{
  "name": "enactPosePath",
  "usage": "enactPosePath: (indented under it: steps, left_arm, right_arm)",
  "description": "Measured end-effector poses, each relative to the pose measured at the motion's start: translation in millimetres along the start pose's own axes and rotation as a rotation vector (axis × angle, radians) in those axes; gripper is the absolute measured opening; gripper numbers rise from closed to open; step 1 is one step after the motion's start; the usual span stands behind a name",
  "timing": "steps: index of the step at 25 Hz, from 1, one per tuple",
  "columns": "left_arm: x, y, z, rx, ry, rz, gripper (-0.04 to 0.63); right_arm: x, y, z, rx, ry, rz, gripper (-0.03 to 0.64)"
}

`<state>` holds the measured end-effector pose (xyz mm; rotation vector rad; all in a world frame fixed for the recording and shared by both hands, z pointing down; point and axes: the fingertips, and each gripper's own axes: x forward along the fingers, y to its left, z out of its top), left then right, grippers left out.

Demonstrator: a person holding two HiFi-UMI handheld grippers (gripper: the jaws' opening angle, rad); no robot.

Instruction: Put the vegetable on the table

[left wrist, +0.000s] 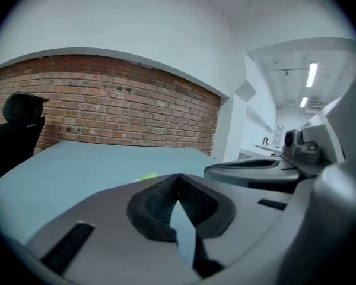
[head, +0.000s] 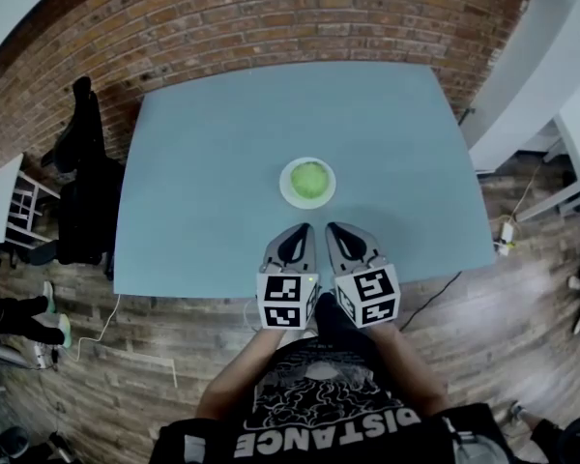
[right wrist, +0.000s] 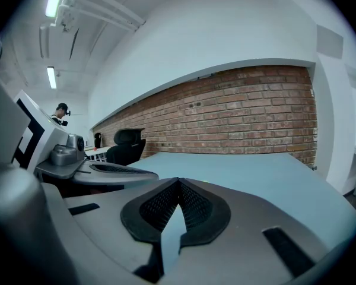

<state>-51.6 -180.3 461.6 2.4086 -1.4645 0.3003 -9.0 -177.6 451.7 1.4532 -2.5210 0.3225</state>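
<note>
Hovering near white round plate (head: 284, 184) bearing round green vegetable (head: 310, 178) | left gripper (head: 303, 230), right gripper (head: 336, 228): fingers closed together, empty | risk: a nudged plate could slide across pale blue surface (head: 203, 182)

We see a red brick wall (head: 300, 17) at the back, a black office chair (head: 82, 177) on the wooden plank floor (head: 522, 288), and a white plate (head: 285, 191).
</note>
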Motion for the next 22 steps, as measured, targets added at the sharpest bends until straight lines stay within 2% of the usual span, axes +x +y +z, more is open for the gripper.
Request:
enactPosePath:
  steps: [22]
  left_arm:
    - [-12.1, -16.7, -4.2, -0.032, 0.014, -0.019, 0.002]
  right_arm:
    - [-17.1, 6.0, -4.2, -0.007, -0.001, 0.006, 0.009]
